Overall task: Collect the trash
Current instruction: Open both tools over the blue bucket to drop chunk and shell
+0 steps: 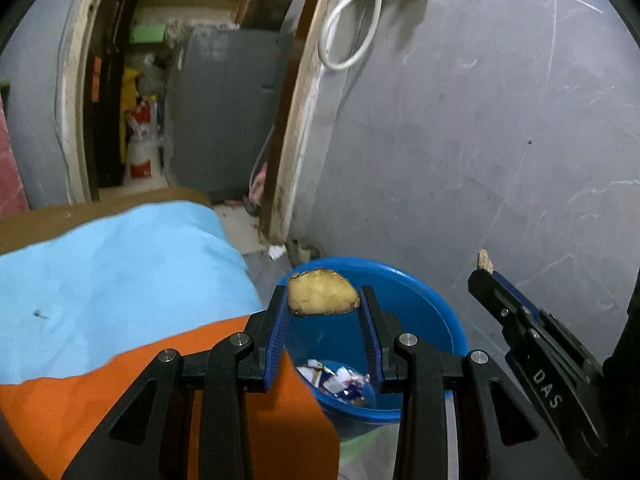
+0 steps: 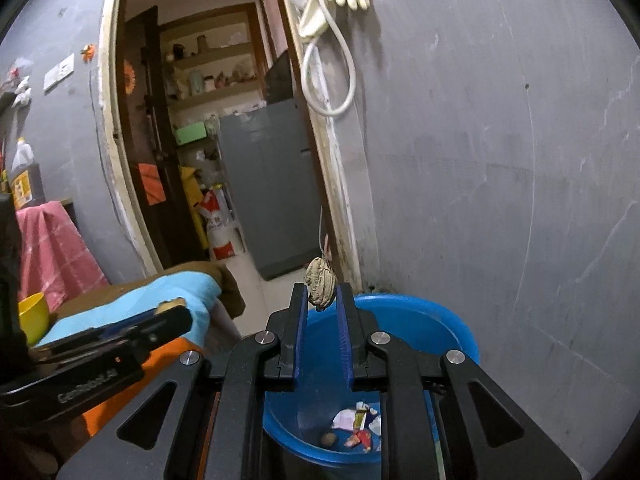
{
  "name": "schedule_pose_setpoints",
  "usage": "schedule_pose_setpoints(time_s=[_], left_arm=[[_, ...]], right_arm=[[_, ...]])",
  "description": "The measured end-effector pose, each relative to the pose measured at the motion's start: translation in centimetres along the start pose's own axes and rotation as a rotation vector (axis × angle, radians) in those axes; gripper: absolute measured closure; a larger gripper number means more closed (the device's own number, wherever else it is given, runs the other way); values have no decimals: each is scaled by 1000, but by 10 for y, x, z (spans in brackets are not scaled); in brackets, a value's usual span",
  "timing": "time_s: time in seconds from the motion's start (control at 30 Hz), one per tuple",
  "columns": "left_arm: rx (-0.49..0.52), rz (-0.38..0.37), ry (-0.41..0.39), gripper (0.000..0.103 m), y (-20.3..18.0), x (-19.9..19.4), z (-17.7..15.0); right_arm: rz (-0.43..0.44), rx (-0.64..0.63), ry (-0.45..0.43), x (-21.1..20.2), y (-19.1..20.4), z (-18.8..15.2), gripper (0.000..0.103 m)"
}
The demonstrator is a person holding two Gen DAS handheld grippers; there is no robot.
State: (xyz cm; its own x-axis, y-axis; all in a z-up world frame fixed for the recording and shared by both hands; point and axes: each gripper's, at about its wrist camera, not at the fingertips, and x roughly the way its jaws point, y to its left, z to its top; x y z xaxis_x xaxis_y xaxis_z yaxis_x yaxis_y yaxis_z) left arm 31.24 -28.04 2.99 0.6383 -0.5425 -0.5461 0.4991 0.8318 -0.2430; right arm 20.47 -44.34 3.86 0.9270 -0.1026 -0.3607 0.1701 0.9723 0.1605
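Blue bucket (image 2: 416, 320) (paper scraps (image 2: 356, 424) and wrappers inside).

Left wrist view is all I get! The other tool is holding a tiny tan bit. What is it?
Observer: The right tool pinches a crumpled brownish wad by the blue bucket.
Operator: Is there only paper in the bucket?
Observer: No, a small round brown thing lies beside the wrappers.
Operator: What's past the blue cloth?
Observer: A yellow cup stands at its left end.
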Motion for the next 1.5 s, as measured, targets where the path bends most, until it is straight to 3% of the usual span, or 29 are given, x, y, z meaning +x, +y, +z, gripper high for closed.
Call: schedule_pose_setpoints(time_s=[0.27, 0.37, 0.43, 0.5, 0.93, 1.33, 1.5], left_arm=[[-35, -24, 120, 72, 3, 38, -3], [-42, -26, 142, 72, 9, 44, -2], [-38, -27, 141, 71, 10, 41, -3], [-39, -29, 137, 67, 11, 42, -1], [-62, -6, 95, 66, 25, 24, -1], [-12, 52, 45, 65, 22, 5, -6], [-32, 72, 12, 56, 30, -9, -7]], right_arm=[[-23, 53, 90, 20, -13, -7, 89], [-31, 67, 120, 24, -17, -9, 84], [-34, 75, 119, 23, -18, -9, 77], [-34, 80, 114, 21, -19, -9, 77], [-42, 82, 82, 18, -15, -5, 76], [-31, 71, 58, 14, -11, -2, 76], [-23, 63, 38, 9, -7, 1, 69]])
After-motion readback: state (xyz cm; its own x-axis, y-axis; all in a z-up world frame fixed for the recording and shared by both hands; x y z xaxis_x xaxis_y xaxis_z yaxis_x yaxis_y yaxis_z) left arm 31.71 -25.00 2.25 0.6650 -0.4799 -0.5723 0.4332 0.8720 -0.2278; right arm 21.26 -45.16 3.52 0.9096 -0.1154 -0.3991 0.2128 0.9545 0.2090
